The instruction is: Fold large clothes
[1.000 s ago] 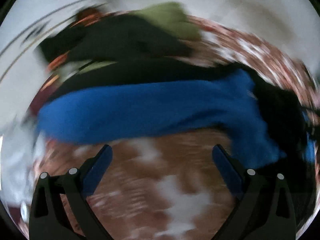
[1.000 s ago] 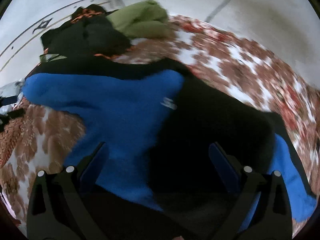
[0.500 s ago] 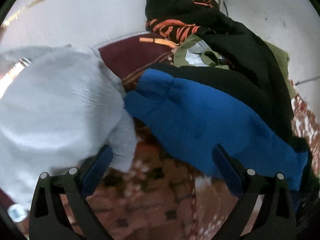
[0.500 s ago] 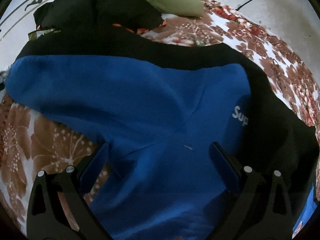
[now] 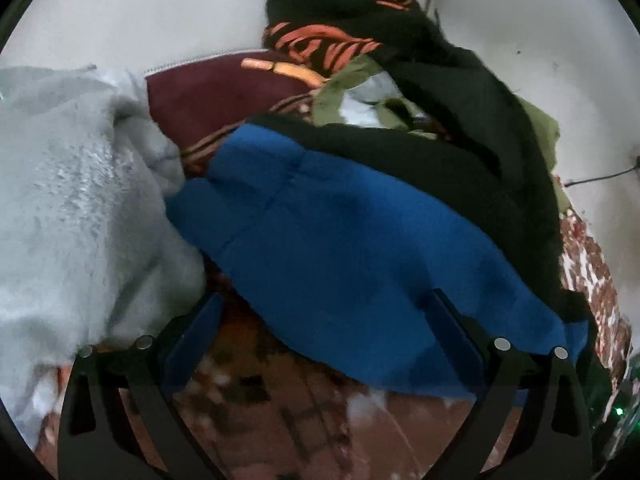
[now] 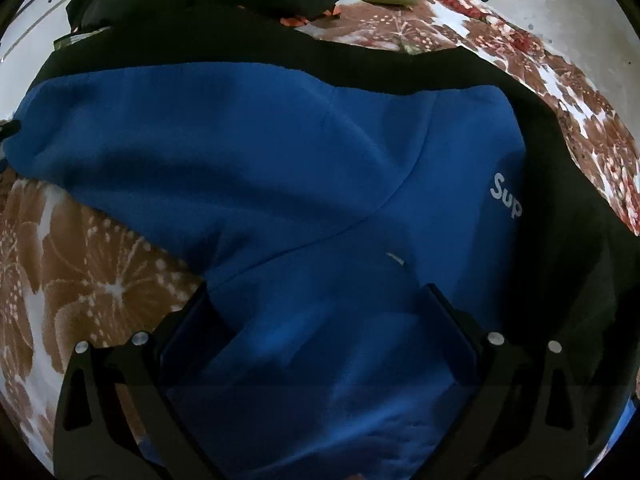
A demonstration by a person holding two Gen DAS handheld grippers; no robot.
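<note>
Spread right tongs hover over the blue-and-black sweatshirt.

Both views dim, low contrast; fisheye bends edges, black corners. Left wrist view: soft blur on blue garment, pale floor brightest. Right wrist view: sharper, white lettering legible; black fabric loses detail in shadow.

Bare floral bedspread lies open just ahead of the left tool, hemmed by a grey garment on its left and the blue sweatshirt ahead. Beyond, a black clothes heap blocks passage.
</note>
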